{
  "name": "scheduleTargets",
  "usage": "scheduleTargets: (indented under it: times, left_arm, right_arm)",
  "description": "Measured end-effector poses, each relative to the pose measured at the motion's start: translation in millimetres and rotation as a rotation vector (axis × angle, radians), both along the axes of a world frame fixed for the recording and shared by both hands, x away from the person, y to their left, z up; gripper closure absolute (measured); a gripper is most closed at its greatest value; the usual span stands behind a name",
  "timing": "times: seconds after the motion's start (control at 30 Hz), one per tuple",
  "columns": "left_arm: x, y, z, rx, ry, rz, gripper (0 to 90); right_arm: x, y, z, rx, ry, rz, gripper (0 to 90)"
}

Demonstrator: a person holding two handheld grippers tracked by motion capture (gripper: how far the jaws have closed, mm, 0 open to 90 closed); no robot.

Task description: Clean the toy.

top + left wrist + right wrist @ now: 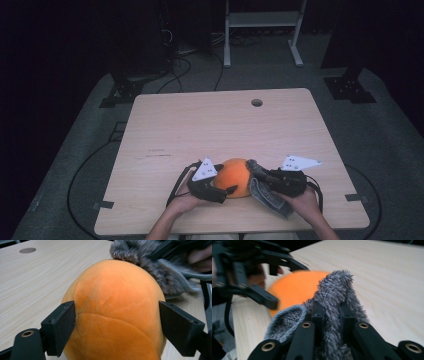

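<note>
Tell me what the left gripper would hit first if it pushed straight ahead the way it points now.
The orange plush ball. It already sits between the left gripper's wide-spread jaws, so it would likely bump the ball almost at once. Behind that lies the grey fuzzy cloth pinched in the right gripper.

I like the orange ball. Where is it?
In the high view, the orange ball sits near the table's front edge, between the two grippers, touching the grey furry cloth.

Black jaws, brass-ringed screws, grey plates
</note>
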State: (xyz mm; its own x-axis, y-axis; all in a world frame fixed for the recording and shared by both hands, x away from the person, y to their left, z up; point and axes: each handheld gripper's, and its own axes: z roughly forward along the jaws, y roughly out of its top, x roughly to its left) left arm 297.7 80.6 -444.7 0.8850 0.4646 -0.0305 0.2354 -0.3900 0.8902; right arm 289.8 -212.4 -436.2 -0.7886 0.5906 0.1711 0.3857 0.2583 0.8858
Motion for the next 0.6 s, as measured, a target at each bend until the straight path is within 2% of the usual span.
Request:
scheduleTargets:
  times: [0.03,0.07,0.1,0.13,0.2,0.23,0.27,0.3,0.33,0.37,0.4,0.5,0.53,0.57,0.6]
  left_arm:
    - [0.8,2.2,-0.2,-0.004,0.003,-0.008,16.5]
    - [0.8,2.2,-0.2,-0.004,0.003,-0.008,16.5]
    - [1.1,4.9,-0.1,-0.010,0.010,-0.008,16.4]
    - [0.5,4.9,-0.1,-0.007,0.008,-0.013,16.5]
    - [-2.0,2.9,0.0,0.013,-0.014,-0.021,16.5]
    - [-2.9,2.1,-0.1,0.021,-0.024,-0.023,16.5]
    - [-2.9,2.1,-0.1,0.021,-0.024,-0.023,16.5]
    - [-4.3,0.8,-0.5,0.032,-0.052,-0.034,16.6]
    - [-4.3,0.8,-0.5,0.032,-0.052,-0.034,16.5]
    - [-5.2,1.2,1.3,0.051,-0.088,-0.050,16.2]
    - [-4.6,2.6,3.5,0.043,-0.088,-0.048,14.5]
    - [0.6,8.9,6.4,-0.003,-0.029,-0.015,10.1]
    - [0.6,8.9,6.4,-0.003,-0.029,-0.015,9.7]
    - [5.4,11.5,3.0,-0.019,0.032,-0.009,10.0]
    - [6.7,12.4,1.0,-0.028,0.059,-0.020,12.1]
  right_arm:
    - [4.1,-9.2,-8.5,-0.029,0.040,-0.060,77.6]
    - [4.1,-9.2,-8.5,-0.029,0.040,-0.060,77.6]
    - [6.5,-15.5,-18.5,-0.100,0.092,-0.116,77.7]
    - [5.9,-16.8,-21.5,-0.112,0.103,-0.119,77.7]
    - [2.6,-15.4,-15.7,-0.068,0.081,-0.097,77.7]
    - [0.9,-12.6,-9.2,-0.049,0.055,-0.088,77.7]
    - [0.9,-12.6,-9.2,-0.049,0.055,-0.088,77.7]
    - [-2.2,-5.3,2.6,-0.011,0.004,-0.052,77.6]
    - [-3.0,-2.1,6.0,-0.003,-0.024,-0.040,77.6]
    - [-3.6,0.4,7.4,0.001,-0.028,-0.034,77.6]
    - [-2.7,1.4,6.3,-0.010,-0.024,-0.031,77.7]
    - [0.9,-3.4,-2.0,-0.007,0.012,-0.048,77.7]
    - [1.9,-5.9,-3.9,-0.010,0.025,-0.053,77.8]
    - [2.4,-7.9,-5.3,-0.020,0.036,-0.060,77.7]
    - [3.0,-9.4,-6.6,-0.035,0.048,-0.061,77.7]
